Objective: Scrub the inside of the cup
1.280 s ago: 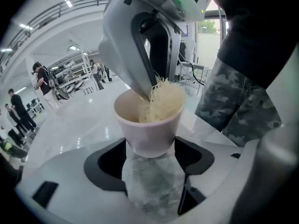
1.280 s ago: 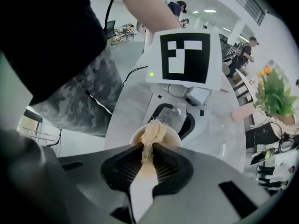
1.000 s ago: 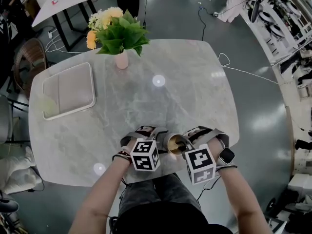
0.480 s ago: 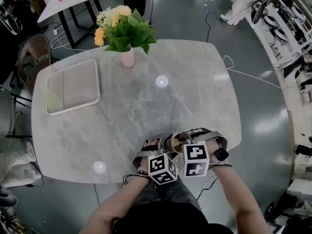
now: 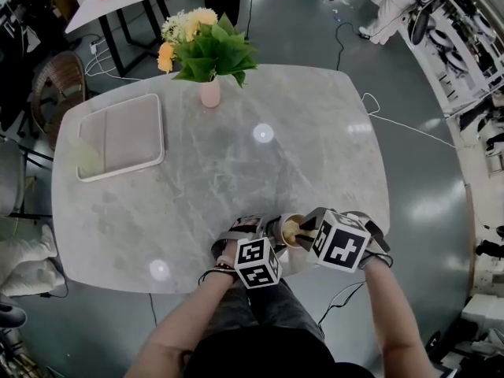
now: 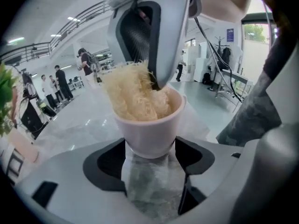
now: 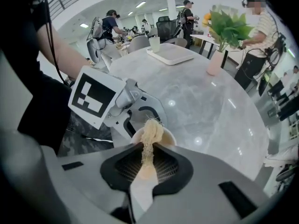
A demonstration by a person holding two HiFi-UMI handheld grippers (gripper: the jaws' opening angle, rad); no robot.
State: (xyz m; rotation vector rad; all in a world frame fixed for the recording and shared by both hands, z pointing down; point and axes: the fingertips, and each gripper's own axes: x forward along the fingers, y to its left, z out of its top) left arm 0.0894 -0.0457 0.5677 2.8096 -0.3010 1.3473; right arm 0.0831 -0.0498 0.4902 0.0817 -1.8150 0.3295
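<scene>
Left gripper [image 6: 150, 160] jaws, having just been closing, are clamping the cup [image 6: 152, 132] at the table's [image 5: 236, 148] near edge while right gripper [image 7: 147, 164] jaws are pinching the scrubber [image 7: 152, 132] inside it; probably best: steadying cup, sweeping wall down to bottom.

I see a grey marble bench [image 5: 236, 172] with a white tray [image 5: 122, 136] lying near its far left corner. A pink vase [image 5: 209, 93] of green leaves and yellow flowers [image 5: 189, 24] stands at the far edge, apart from the tray. A wicker chair [image 5: 53, 81] sits on the floor beyond that corner.
</scene>
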